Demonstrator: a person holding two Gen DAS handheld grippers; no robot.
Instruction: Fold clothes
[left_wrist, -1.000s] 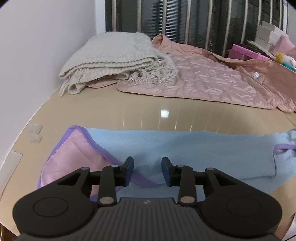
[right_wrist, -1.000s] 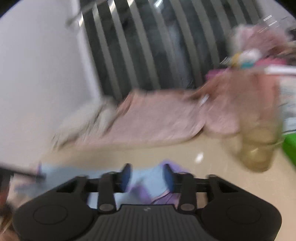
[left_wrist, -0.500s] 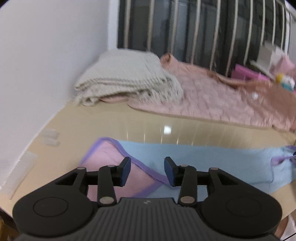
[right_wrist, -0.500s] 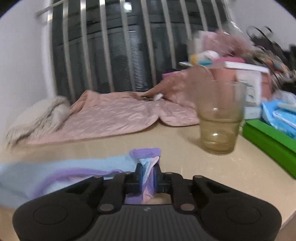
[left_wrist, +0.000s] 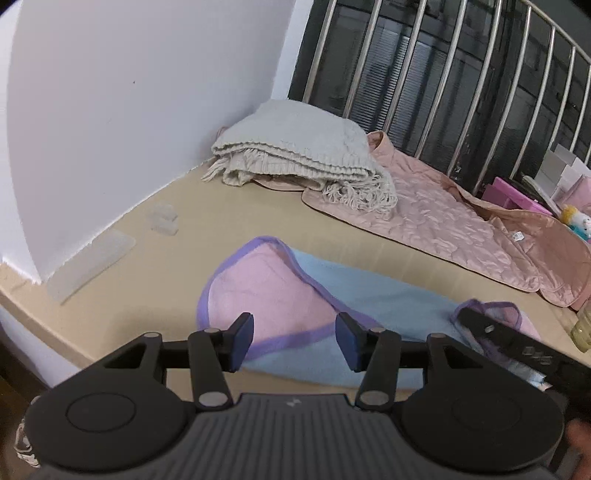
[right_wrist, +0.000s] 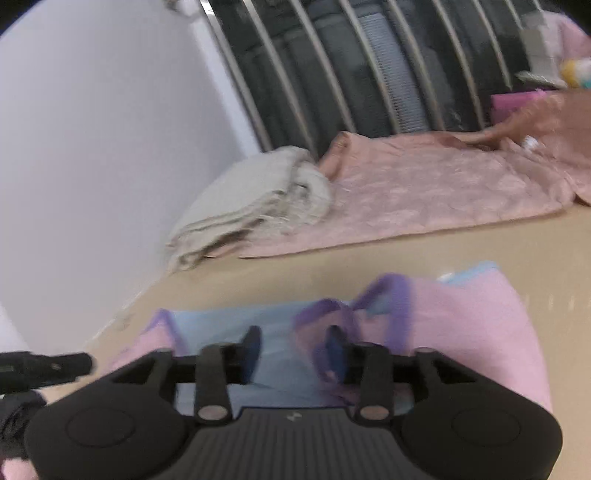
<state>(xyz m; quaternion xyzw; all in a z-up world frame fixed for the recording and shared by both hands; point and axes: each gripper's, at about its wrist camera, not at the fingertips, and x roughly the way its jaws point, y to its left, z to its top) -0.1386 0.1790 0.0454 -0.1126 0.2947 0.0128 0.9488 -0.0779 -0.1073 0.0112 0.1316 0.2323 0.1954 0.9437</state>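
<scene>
Left wrist: my left gripper (left_wrist: 293, 341) fingers spread, empty, over the blue-pink cloth (left_wrist: 369, 306) lying on the beige table (left_wrist: 122, 295). Right wrist (blurry): right gripper (right_wrist: 291, 350) fingers apart, cloth's purple hem (right_wrist: 321, 314) between, not pinched.

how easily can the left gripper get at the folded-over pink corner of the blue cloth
Probably easily: the left gripper is open, and the pink corner lies flat on the table just ahead of its fingertips with nothing between.

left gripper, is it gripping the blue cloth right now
No, the left gripper is open above the blue cloth, holding nothing.
</scene>
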